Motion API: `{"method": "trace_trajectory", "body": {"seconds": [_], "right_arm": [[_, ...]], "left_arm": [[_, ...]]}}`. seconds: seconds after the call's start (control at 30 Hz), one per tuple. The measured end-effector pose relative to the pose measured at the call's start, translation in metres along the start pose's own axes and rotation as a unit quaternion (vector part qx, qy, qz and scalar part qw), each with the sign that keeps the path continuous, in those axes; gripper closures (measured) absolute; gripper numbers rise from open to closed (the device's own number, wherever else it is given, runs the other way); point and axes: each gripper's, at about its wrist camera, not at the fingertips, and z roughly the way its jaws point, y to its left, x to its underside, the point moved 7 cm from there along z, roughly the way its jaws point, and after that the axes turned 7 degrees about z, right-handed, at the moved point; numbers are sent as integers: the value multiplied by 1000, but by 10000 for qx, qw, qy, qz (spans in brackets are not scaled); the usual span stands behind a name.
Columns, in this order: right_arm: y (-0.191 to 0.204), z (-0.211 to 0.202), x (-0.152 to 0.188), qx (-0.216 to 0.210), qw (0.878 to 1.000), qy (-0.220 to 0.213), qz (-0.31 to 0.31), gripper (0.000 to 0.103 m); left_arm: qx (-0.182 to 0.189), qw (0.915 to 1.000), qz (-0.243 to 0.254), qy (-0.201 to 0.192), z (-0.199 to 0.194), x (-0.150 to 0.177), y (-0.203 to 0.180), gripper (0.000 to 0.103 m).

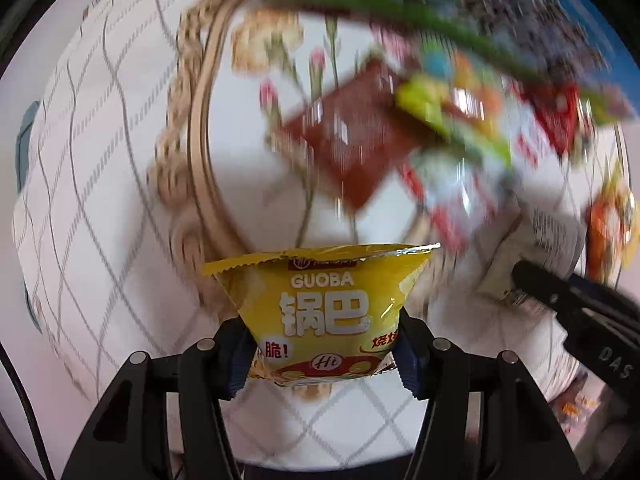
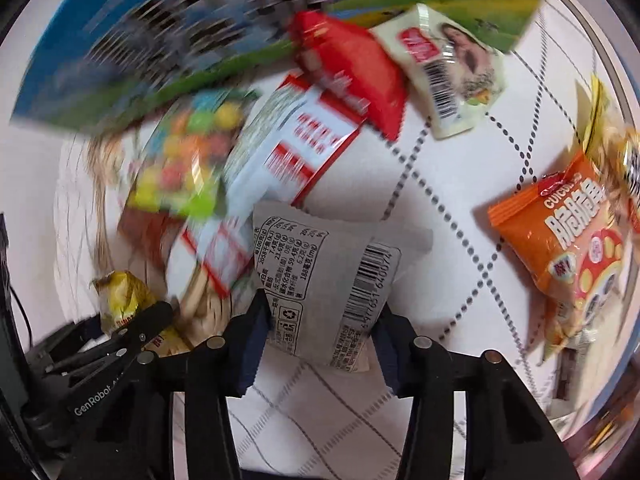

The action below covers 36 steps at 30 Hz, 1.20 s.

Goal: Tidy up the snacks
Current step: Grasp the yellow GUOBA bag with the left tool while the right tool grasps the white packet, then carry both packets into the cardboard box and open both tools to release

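Note:
My left gripper [image 1: 320, 344] is shut on a yellow GUOBA snack packet [image 1: 324, 308] and holds it above the near rim of a round floral tray [image 1: 200, 152]. A dark red packet [image 1: 352, 132] and several colourful packets [image 1: 456, 128] lie blurred on the tray. My right gripper [image 2: 320, 332] is shut on a grey packet with a barcode [image 2: 328, 276], printed back facing me. The right gripper also shows at the right edge of the left wrist view [image 1: 568, 308]. The left gripper with its yellow packet shows at lower left in the right wrist view [image 2: 124, 308].
On the checked white tablecloth [image 2: 440, 184] lie an orange packet [image 2: 576, 244], a red packet [image 2: 352, 68], a cream packet with a face [image 2: 448, 68] and a white-and-red packet [image 2: 296, 136]. A large blue and green box [image 2: 160, 40] stands behind them.

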Motion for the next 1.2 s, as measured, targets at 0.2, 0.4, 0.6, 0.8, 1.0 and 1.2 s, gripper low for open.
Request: {"method": "trace_trajectory", "body": {"seconds": [0.2, 0.4, 0.6, 0.8, 1.0, 1.2], "right_arm": [[-4, 6, 33, 527, 9954, 228, -770, 49], [-15, -2, 35, 378, 9992, -45, -141, 39], [-34, -5, 41, 218, 9993, -217, 231, 54], [-56, -35, 33, -202, 9989, -409, 52, 55], [-57, -119, 4, -730, 9931, -908, -88, 55], [-42, -188, -58, -938, 9833, -1551, -159, 55]], "left_arm": [[24, 9993, -168, 344, 38, 29, -10, 45], [-96, 9994, -264, 203, 44, 37, -20, 45], [-279, 9996, -97, -49, 23, 47, -19, 55], [-12, 9994, 38, -344, -19, 40, -37, 56], [526, 9932, 255, -1005, -101, 8, -69, 56], [818, 9821, 567, -1601, -184, -88, -60, 56]]}}
